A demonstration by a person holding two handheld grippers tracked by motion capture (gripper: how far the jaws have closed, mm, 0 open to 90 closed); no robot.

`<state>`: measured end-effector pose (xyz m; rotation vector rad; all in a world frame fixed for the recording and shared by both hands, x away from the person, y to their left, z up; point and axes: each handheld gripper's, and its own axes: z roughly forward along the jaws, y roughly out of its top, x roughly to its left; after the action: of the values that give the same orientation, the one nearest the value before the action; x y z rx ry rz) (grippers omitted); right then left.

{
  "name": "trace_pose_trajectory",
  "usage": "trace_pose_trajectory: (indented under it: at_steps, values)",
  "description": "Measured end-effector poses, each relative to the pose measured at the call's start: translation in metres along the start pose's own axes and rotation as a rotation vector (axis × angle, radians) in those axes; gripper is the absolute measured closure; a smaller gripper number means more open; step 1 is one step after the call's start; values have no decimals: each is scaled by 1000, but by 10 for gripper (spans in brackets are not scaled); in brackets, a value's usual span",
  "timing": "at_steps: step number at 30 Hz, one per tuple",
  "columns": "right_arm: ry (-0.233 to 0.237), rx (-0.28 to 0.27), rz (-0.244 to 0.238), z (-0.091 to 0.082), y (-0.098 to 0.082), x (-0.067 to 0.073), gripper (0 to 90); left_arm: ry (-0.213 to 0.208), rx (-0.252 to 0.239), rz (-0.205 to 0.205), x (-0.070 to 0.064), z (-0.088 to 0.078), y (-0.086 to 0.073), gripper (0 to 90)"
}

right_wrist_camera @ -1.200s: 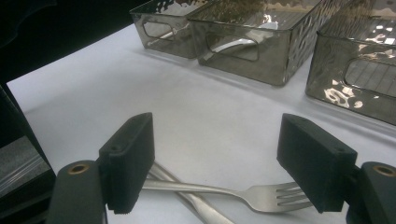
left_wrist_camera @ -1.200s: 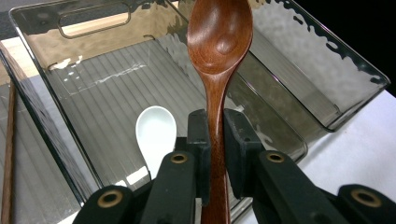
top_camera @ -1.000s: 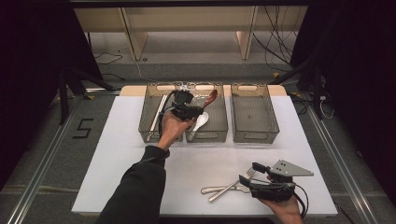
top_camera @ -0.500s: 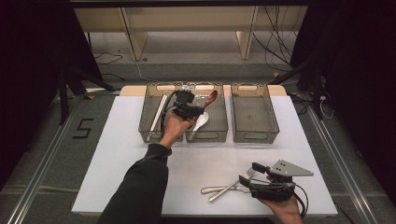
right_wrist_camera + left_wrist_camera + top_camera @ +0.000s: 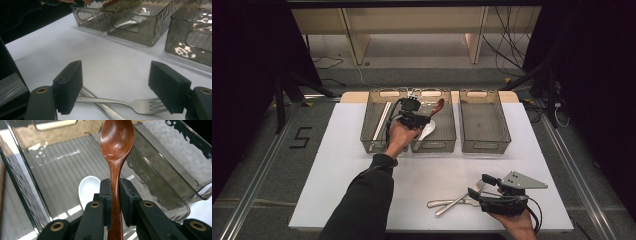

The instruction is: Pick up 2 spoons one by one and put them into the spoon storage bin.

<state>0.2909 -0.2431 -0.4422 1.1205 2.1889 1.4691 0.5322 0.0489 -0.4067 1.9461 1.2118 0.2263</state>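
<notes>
Over the middle bin [image 5: 447,142]: left gripper [image 5: 115,195] clamps a wooden spoon [image 5: 116,142] by its handle, above a white spoon [image 5: 87,188].
Right gripper [image 5: 115,85], jaws wide, straddles crossed forks [image 5: 125,103]; risk: closing could catch both forks or skid one away.

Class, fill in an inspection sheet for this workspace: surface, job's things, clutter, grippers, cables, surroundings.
Surface: white table top.
Job's things: three grey bins; wooden spoon above the middle bin, white spoon lying inside; metal fork crossed over another metal utensil.
Clutter: nothing seen.
Grippers: left gripper shut on the wooden spoon; right gripper open over the fork.
Cables: some on the floor beyond the table.
Surroundings: dark curtains, a floor mark "5".
</notes>
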Motion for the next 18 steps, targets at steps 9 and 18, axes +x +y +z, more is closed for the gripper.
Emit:
trace_pose_trajectory:
  at_steps: [9, 18]
  values:
    - [-2, -2, 0, -1, 0, 0, 282, -23, 34, 3, -1, -5, -3, 538]
    - [-7, -3, -3, 0, 0, 0, 282, -49, 40, 21, -2, -28, -8, 387]
